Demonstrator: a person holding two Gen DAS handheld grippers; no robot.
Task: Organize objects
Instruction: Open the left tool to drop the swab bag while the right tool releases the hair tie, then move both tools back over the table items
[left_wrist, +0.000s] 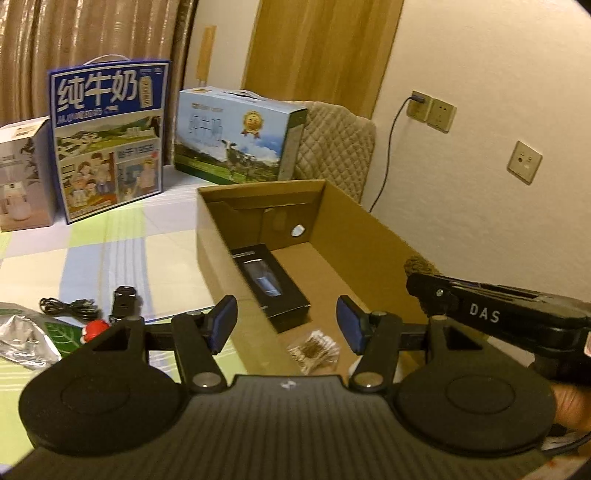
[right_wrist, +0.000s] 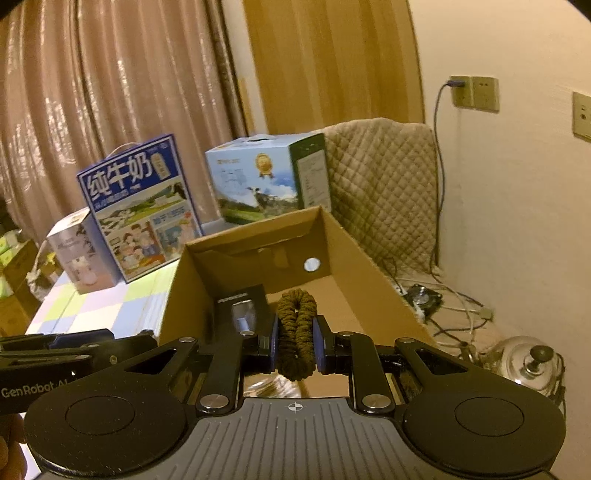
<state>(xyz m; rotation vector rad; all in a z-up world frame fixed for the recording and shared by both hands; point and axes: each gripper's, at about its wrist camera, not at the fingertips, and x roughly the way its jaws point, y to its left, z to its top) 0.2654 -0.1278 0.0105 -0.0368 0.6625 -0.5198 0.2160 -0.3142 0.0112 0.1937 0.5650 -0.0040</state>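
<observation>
Cable (left_wrist: 70, 307), clip (left_wrist: 123, 301), foil packet (left_wrist: 22, 338) on checked surface (left_wrist: 110, 254), seen only by left wrist. Left gripper (left_wrist: 286, 326) jaws released, empty, over cardboard box (left_wrist: 236, 236). Right gripper (right_wrist: 295, 341) jaws clenched on brown scrunchie (right_wrist: 295, 328) above box; kettle (right_wrist: 524, 360) on floor, right view only.

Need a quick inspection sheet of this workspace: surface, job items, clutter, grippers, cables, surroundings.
Surface: table with checked cloth.
Job's things: open cardboard box holds a black product box and a small packet; brown hair scrunchie held above it.
Clutter: two milk cartons, white carton, foil bag, black clip, red-and-white small item.
Grippers: left gripper jaws open, holding nothing; right gripper jaws shut on scrunchie.
Cables: coiled black cable on table; plugged lead at wall outlet; floor wires.
Surroundings: curtain, quilted chair cover, kettle.
</observation>
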